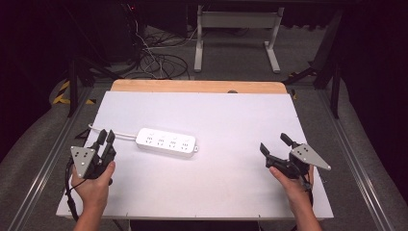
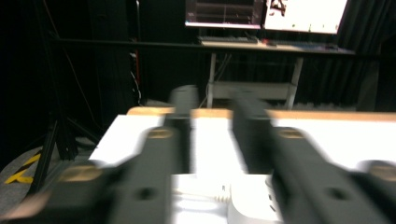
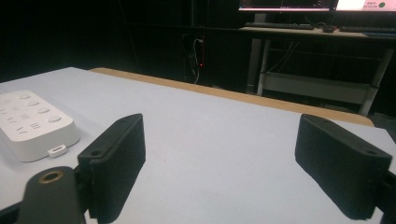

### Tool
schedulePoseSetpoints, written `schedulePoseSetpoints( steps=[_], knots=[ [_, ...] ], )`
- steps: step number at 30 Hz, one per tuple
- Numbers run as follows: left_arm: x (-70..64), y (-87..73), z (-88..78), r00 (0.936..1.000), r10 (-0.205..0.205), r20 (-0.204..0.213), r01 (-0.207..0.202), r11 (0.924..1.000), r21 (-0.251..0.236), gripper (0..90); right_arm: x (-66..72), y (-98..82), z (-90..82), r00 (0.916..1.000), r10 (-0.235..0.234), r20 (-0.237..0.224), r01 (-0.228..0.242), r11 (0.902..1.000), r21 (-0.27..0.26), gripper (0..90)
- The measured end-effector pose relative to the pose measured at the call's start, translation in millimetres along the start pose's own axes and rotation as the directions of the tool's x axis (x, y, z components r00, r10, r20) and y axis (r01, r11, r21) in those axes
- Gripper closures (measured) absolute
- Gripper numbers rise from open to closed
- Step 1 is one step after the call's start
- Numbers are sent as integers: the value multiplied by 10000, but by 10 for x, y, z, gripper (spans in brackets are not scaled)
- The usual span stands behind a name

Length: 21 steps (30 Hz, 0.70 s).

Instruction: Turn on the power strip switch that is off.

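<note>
Though no lettering reads on the white power strip (image 1: 166,141), the left gripper (image 1: 106,137) beside its cable end stands slightly parted, the right gripper (image 1: 274,143) well off stands wide, both empty.

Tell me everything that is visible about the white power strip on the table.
The power strip is a long white block with rounded corners, plastic by its look, lying flat on the white table top left of the middle. Its top face carries a row of socket groups. A white cable leaves its left end toward the table's left edge. The right gripper view shows a small port on its near end. Nothing is plugged in, and neither gripper touches it.
</note>
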<state>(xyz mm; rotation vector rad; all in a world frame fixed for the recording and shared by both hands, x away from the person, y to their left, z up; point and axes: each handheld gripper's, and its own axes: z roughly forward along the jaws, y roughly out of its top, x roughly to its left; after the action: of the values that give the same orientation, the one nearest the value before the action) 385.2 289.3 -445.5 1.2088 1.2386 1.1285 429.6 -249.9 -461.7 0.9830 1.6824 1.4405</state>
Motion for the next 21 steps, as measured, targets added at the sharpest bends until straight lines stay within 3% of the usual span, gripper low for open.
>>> schedulePoseSetpoints(
  steps=[2, 4, 5, 8, 13, 21],
  knots=[
    [20, -27, 33, 9995, -72, -294, 65, 9997, -240, 482, -3, -1, -10, 10000, 38, 37, -38, 10000, -7, 168],
    [31, -55, 70, 9985, -37, -543, 30, 9999, -142, 329, -8, -5, -18, 10000, 40, 80, -40, 10000, 9, 169],
    [33, -68, 80, 9971, 48, -765, -63, 9998, -191, 279, -12, -7, -22, 9999, 42, 105, -42, 10000, -4, 169],
    [38, -76, 102, 9957, 193, -909, -219, 9994, -285, 133, -12, -8, -32, 9999, 115, 125, -114, 9999, -26, 169],
    [37, -88, 114, 9939, 442, -1010, -467, 9986, -227, 101, -19, -9, -41, 9998, 116, 160, -116, 9999, -7, 169],
    [46, -96, 114, 9947, 398, -952, -408, 9991, -85, 101, -20, -4, -43, 9999, 69, 150, -68, 10000, -64, 169]
  ],
)
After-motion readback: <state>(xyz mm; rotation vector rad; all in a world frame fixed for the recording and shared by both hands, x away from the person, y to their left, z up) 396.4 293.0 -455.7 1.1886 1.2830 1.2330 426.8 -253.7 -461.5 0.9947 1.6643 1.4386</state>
